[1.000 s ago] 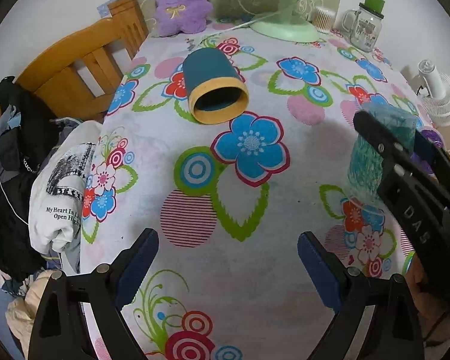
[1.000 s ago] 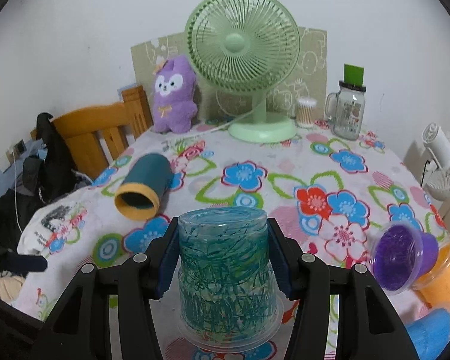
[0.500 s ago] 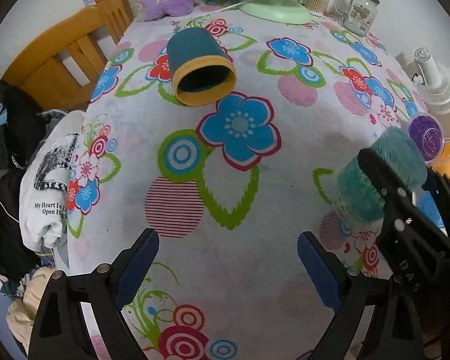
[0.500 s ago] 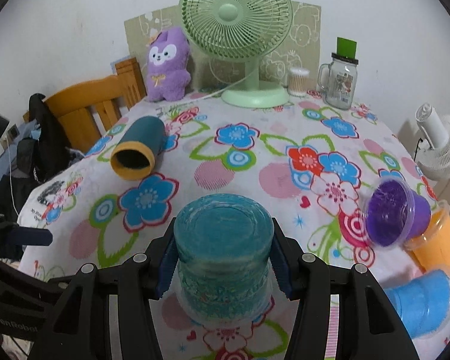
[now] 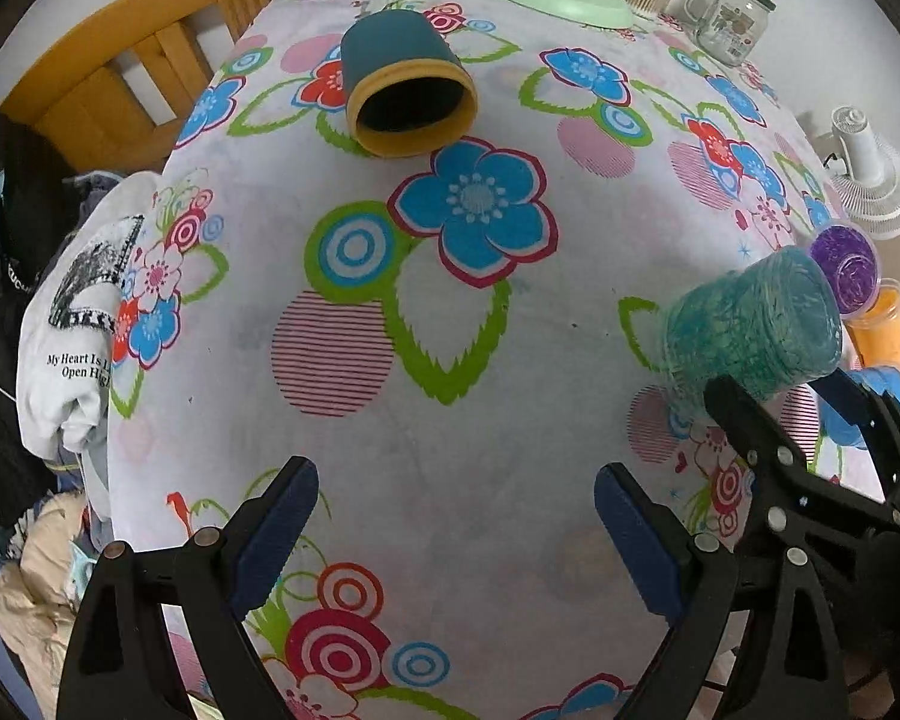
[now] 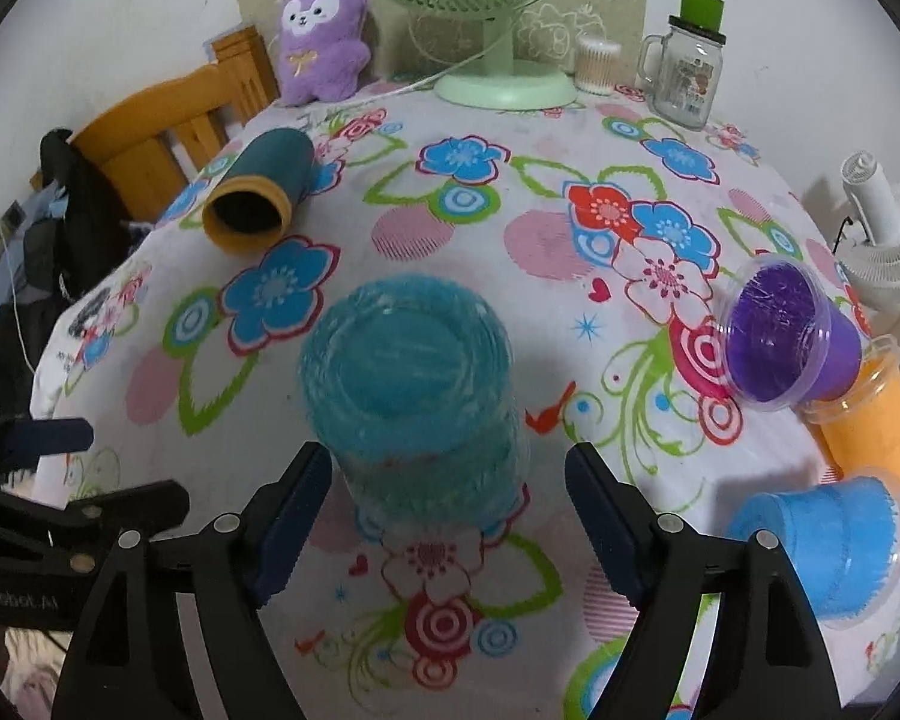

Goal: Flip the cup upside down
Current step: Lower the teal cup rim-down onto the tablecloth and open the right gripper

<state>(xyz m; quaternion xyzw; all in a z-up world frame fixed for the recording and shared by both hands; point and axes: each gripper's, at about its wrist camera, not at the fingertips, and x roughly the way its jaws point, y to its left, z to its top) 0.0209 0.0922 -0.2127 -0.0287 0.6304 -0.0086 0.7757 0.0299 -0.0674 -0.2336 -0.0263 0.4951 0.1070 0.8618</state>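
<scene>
A clear cup with teal scribbles [image 6: 411,396] stands upside down on the flowered tablecloth [image 6: 510,192], base up. My right gripper [image 6: 447,516] is open, its blue pads either side of the cup and apart from it. In the left wrist view the same cup [image 5: 750,324] shows at the right, with the right gripper behind it. My left gripper [image 5: 456,531] is open and empty over the tablecloth [image 5: 450,420] near its front edge.
A dark teal cup with a yellow rim [image 5: 405,96] lies on its side at the far left, also in the right wrist view [image 6: 258,198]. Purple [image 6: 792,336], orange [image 6: 864,414] and blue [image 6: 822,546] cups lie at the right edge. A green fan [image 6: 498,18], a jar [image 6: 687,69], a plush toy [image 6: 321,33] and a wooden chair [image 5: 132,84] stand around.
My right gripper has lowered the teal-scribbled cup onto the table and opened, letting it go. Both cameras have tilted further down toward the table.
</scene>
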